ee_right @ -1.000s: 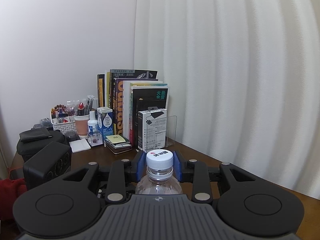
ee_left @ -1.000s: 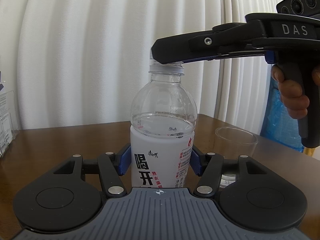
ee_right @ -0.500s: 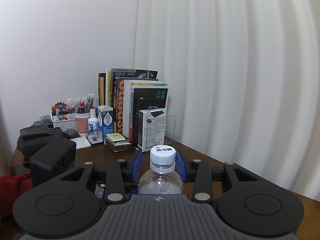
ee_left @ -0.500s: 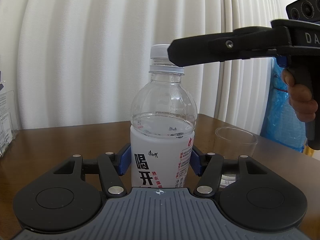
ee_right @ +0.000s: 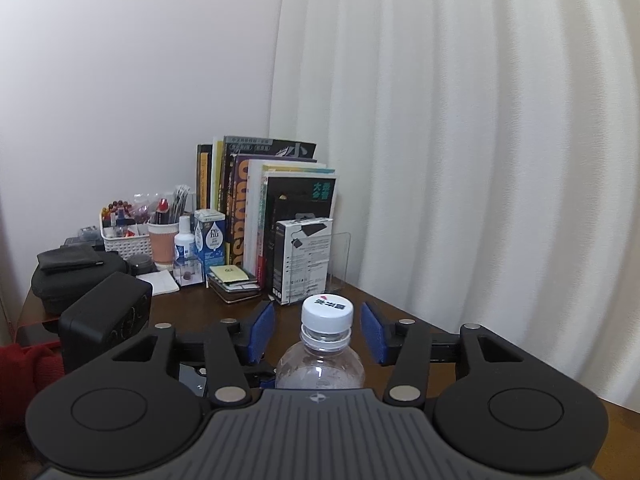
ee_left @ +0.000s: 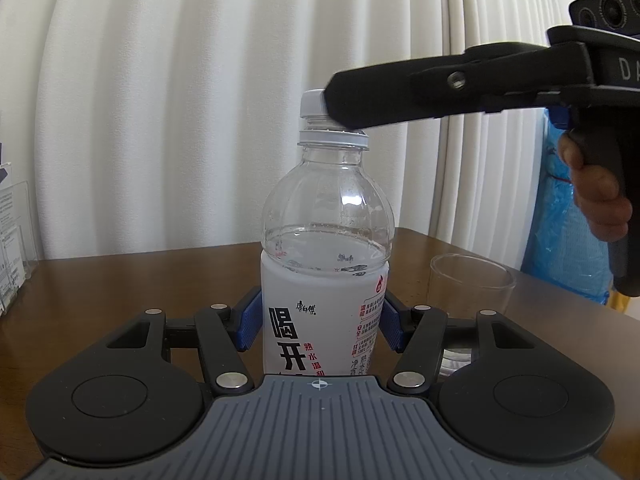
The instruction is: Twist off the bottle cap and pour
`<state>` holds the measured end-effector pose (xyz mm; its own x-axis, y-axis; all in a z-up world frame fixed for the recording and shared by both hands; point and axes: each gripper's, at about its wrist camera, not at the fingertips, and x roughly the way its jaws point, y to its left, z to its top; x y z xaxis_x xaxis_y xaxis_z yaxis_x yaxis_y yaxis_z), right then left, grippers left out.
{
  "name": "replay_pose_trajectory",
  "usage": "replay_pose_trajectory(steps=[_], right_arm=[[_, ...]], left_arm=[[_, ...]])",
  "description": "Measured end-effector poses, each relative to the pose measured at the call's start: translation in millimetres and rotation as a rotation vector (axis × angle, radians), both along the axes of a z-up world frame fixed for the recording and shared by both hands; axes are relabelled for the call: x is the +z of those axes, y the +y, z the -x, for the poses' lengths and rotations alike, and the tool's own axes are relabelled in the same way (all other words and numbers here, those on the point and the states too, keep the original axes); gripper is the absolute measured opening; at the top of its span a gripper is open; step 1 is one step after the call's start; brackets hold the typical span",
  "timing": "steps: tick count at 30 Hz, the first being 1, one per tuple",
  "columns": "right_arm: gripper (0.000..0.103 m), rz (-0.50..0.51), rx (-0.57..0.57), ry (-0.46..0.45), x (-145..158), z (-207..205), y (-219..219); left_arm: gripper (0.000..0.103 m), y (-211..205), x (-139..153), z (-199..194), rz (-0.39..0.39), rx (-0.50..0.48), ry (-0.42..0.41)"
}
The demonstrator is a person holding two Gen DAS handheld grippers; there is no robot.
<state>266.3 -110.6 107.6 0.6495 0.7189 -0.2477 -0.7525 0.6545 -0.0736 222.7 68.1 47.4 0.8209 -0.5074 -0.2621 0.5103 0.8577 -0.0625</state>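
Note:
A clear water bottle (ee_left: pixel 325 248) with a white label stands upright on the brown table, about two-thirds full. My left gripper (ee_left: pixel 320 322) is shut on its labelled body. Its white cap (ee_right: pixel 327 312) sits on the neck, raised above the tamper ring. My right gripper (ee_right: pixel 318 334) is open, its blue pads (ee_right: pixel 262 332) apart on either side of the cap without touching it. In the left wrist view the right gripper (ee_left: pixel 352 100) reaches in from the right and covers part of the cap (ee_left: pixel 312 103). An empty clear cup (ee_left: pixel 470 292) stands right of the bottle.
White curtains hang behind the table (ee_left: pixel 132 280). At the far left end stand books (ee_right: pixel 264 216), a white box (ee_right: pixel 302 260), a basket of pens (ee_right: pixel 124 236), a paper cup (ee_right: pixel 162 240) and a black case (ee_right: pixel 76 280). A blue bag (ee_left: pixel 560 220) sits off the table's right.
My right gripper has opened off the cap and drawn back a little, with the cap left on the neck. The left gripper and bottle have not moved.

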Motion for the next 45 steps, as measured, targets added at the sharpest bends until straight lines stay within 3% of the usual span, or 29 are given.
replay_pose_trajectory(steps=[13, 24, 37, 45], right_arm=[[0.052, 0.009, -0.002, -0.014, 0.3, 18.8, -3.6], [0.056, -0.015, -0.031, -0.003, 0.0, 0.7, 0.3], [0.056, 0.007, -0.018, -0.029, -1.4, 24.2, -3.0], [0.057, -0.028, -0.040, -0.012, 0.8, 4.7, 2.0]], left_arm=[[0.059, -2.6, 1.4, 1.3, -0.007, 0.006, 0.003], [0.059, -3.2, 0.5, 1.5, -0.005, 0.007, 0.002], [0.059, -1.8, 0.7, 3.2, -0.006, 0.010, 0.002], [0.059, -0.8, 0.9, 3.9, -0.004, 0.010, 0.002]])
